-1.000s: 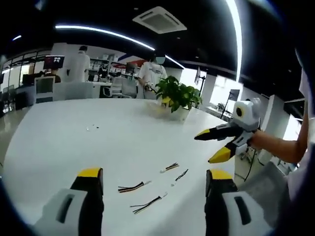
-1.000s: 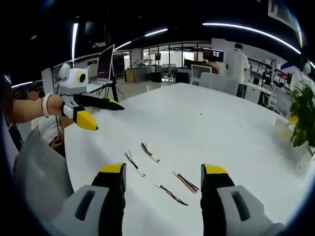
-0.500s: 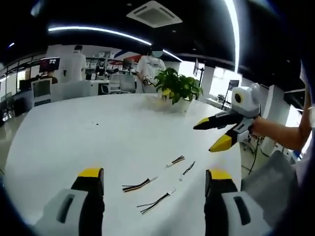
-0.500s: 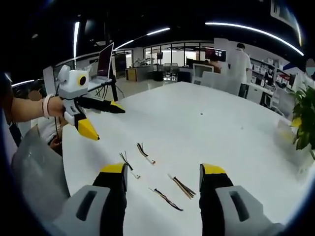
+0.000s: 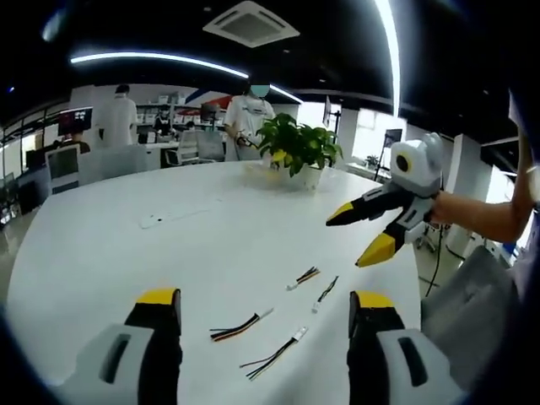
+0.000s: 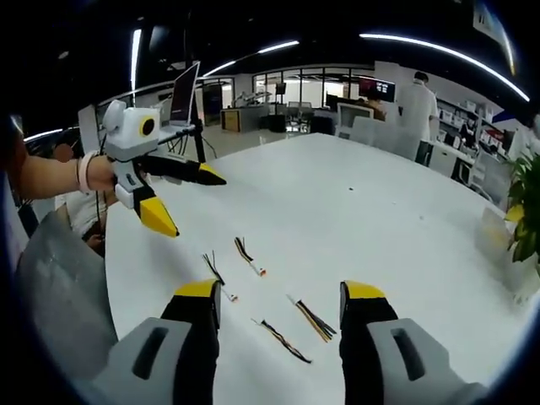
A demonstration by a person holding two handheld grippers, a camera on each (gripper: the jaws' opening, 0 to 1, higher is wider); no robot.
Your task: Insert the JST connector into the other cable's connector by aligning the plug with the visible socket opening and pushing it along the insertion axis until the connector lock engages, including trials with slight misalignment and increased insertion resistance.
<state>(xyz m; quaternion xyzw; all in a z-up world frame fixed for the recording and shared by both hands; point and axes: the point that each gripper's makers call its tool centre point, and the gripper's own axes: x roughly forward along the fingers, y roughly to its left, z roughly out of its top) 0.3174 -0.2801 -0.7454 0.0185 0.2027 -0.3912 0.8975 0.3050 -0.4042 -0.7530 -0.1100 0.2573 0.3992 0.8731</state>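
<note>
Left gripper view: four cables (image 5: 240,325) lie on the table (image 5: 126,253); left gripper (image 5: 261,308) and right gripper (image 5: 359,236) both gape, empty.

left gripper (image 6: 181,198) now held higher above the white table (image 6: 363,202), its jaws spread wider than a second ago; right gripper (image 5: 359,236) jaws likewise parted further. the four short cables have not moved.
</note>
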